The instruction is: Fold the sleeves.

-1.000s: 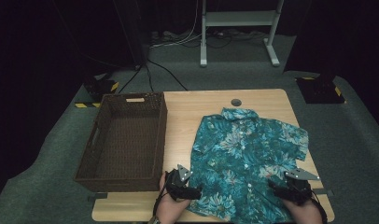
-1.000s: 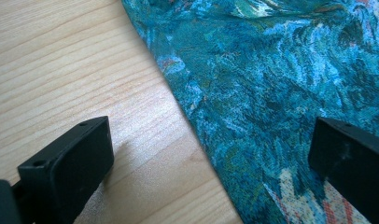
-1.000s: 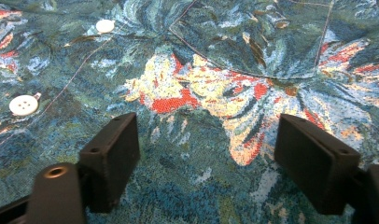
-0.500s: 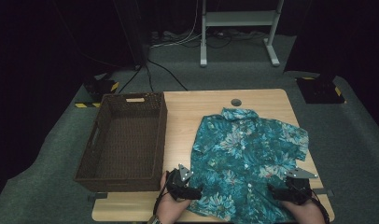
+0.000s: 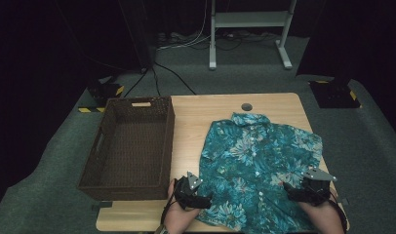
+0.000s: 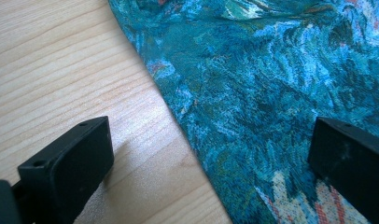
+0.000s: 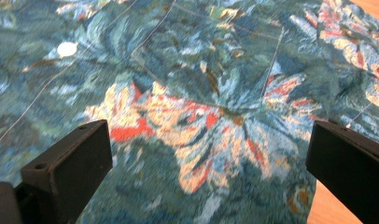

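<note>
We have the shirt (image 5: 257,168) spread flat on the bench (image 5: 196,109), beside the empty basket (image 5: 130,146). Our left gripper (image 5: 202,201) sits at the lower left hem, jaws wide apart, straddling the fabric edge. Our right gripper (image 5: 289,191) hovers over the lower right corner, jaws also apart. We judge this the approach before grasping; next we must lower and pinch both hem corners.

Basket left, shirt right on the worktop

The basket (image 5: 130,146) is set on the left of the worktop (image 5: 191,126); the shirt (image 5: 254,165) is spread flat to its right, collar toward the far edge.
</note>
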